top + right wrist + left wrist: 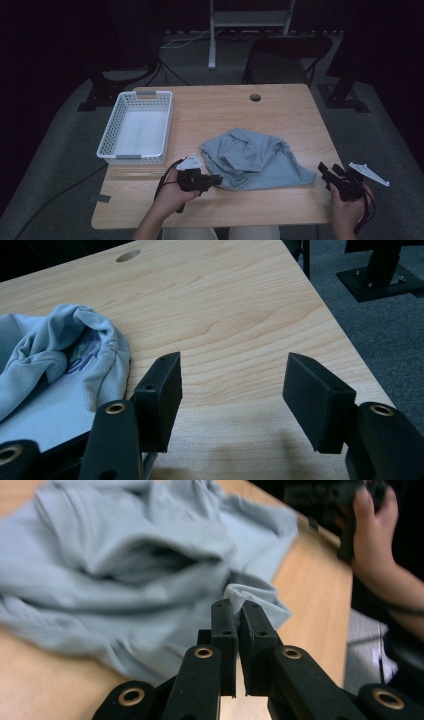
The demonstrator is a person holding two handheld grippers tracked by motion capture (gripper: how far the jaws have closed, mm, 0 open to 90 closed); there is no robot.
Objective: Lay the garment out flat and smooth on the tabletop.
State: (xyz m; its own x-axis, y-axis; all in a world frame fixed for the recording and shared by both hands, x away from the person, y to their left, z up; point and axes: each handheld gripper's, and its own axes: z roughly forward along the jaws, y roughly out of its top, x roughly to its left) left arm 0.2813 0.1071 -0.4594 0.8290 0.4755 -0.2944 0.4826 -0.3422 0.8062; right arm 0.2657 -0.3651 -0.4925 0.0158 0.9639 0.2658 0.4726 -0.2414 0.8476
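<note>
- Left hand-held gripper (216, 180), near edge of the tabletop (280, 205): jaws clenched on a small fold of cloth at the near-left hem of the grey T-shirt (252, 160). In the left gripper view the pads (225, 625) are all but together, with a tuft of fabric standing up between the tips. A hem pinch like this reads as a hold for lifting or spreading the garment, not for dragging the whole bulk.
- Person's left hand (172, 192) wraps the gripper body from below; the cable loops off to the left, clear of the cloth.
- Right hand-held gripper (327, 172), near-right corner: released, jaws standing apart with nothing but bare wood between them in the right gripper view. It sits just off the shirt's right-hand end, pointed toward it, likely waiting to take a second corner.
- T-shirt: crumpled heap at centre-front of the tabletop, folded over itself, mouth-like opening facing up. Some printed lettering shows inside a fold (82, 362) in the right gripper view, too partial to read.
- White plastic basket (112, 145): left side, well apart from the shirt, open top, nothing inside. Probable destination once the shirt is dealt with; a judgement only.
- Cable hole (255, 97) near the far edge.
- Beyond the tabletop: a dark folding chair (290, 50) and a metal stand base (212, 62) on grey carpet.
</note>
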